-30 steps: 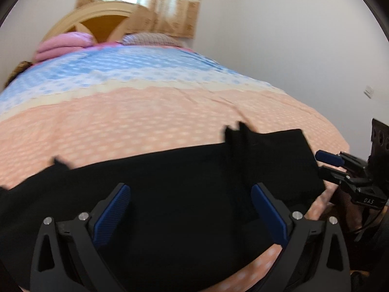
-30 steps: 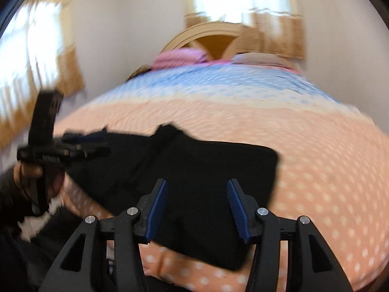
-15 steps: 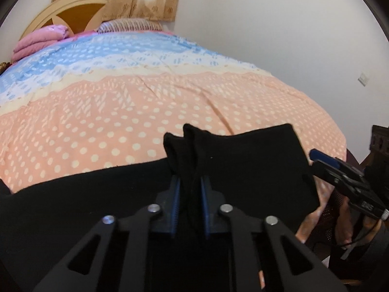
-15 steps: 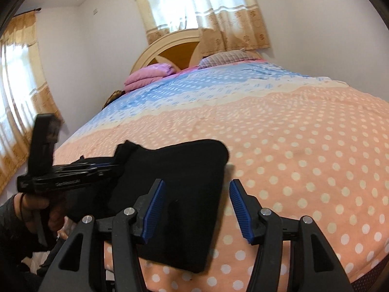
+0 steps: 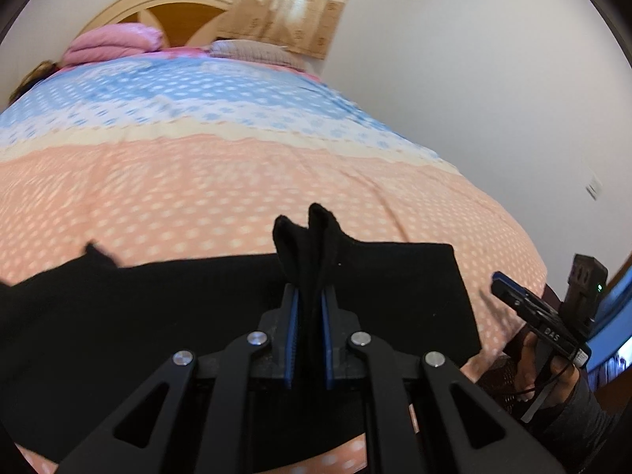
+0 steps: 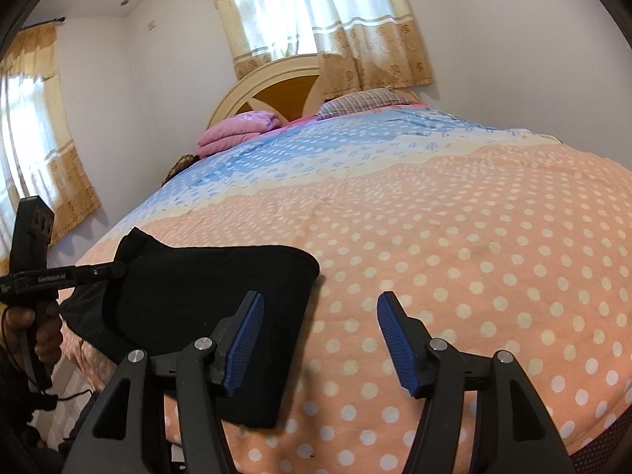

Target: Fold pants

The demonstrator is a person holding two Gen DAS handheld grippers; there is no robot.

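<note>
Black pants (image 5: 166, 316) lie across the near edge of a bed (image 5: 237, 181) with a peach polka-dot cover. The left tool (image 5: 309, 316) pinches a raised bunch of the pants' fabric. The right tool (image 6: 318, 339) hovers spread over the pants' end, holding nothing. Judged risk: lifting one-handed may drag the pants off the bed's edge.

Left gripper (image 5: 310, 304) clamped, right gripper (image 6: 320, 339) agape

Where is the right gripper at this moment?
In the right wrist view the right gripper hangs open over the near edge of the bed, just right of the black pants, gripping nothing.
</note>
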